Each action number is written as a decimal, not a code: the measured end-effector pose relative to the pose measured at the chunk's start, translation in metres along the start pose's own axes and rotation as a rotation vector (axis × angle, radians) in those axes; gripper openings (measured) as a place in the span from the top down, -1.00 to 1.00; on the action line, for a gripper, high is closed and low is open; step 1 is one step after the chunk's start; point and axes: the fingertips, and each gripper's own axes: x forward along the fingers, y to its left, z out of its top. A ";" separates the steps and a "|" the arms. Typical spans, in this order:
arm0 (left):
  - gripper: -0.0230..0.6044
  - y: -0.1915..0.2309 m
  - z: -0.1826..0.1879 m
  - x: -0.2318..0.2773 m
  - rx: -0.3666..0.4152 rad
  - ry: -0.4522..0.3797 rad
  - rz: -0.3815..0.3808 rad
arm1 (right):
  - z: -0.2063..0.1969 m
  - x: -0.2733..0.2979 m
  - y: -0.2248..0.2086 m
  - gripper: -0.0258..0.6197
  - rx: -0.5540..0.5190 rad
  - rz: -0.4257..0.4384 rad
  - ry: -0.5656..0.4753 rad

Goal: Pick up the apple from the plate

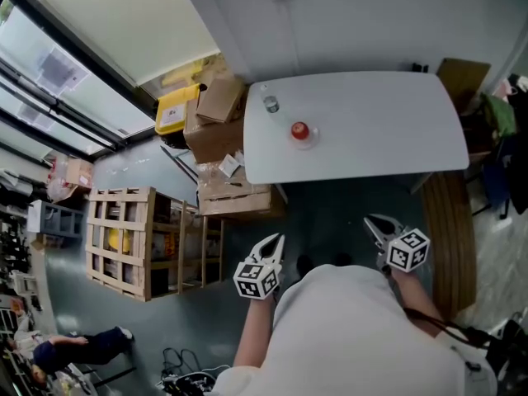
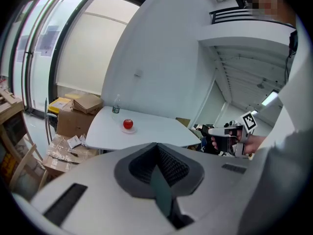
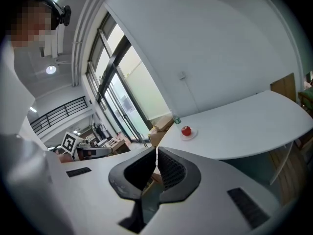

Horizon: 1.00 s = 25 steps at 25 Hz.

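Observation:
A red apple point(image 1: 299, 129) sits on a small white plate point(image 1: 309, 138) on the left part of a white table point(image 1: 379, 130). The apple point(image 2: 128, 124) also shows far ahead in the left gripper view, and the apple point(image 3: 186, 130) on its plate point(image 3: 191, 135) in the right gripper view. Both grippers hang well short of the table, near the person's body. My left gripper point(image 1: 276, 239) point(image 2: 156, 145) is shut on nothing. The tips of my right gripper point(image 1: 371, 219) point(image 3: 156, 150) meet with nothing between them.
A small bottle point(image 1: 271, 104) stands near the table's left edge behind the apple. Cardboard boxes point(image 1: 216, 114) and a yellow box point(image 1: 175, 110) pile up left of the table. A wooden crate point(image 1: 132, 242) stands lower left. A person point(image 1: 82, 345) is at the bottom left.

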 end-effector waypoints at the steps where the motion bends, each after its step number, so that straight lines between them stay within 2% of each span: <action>1: 0.92 -0.002 -0.002 0.000 -0.002 0.003 0.003 | -0.001 -0.002 -0.001 0.81 0.001 0.001 0.003; 16: 0.92 -0.044 -0.033 0.007 -0.049 0.032 0.078 | -0.026 -0.047 -0.046 0.80 0.031 0.036 0.058; 25: 0.92 -0.061 -0.045 0.014 -0.061 0.025 0.098 | -0.028 -0.052 -0.055 0.80 0.026 0.074 0.074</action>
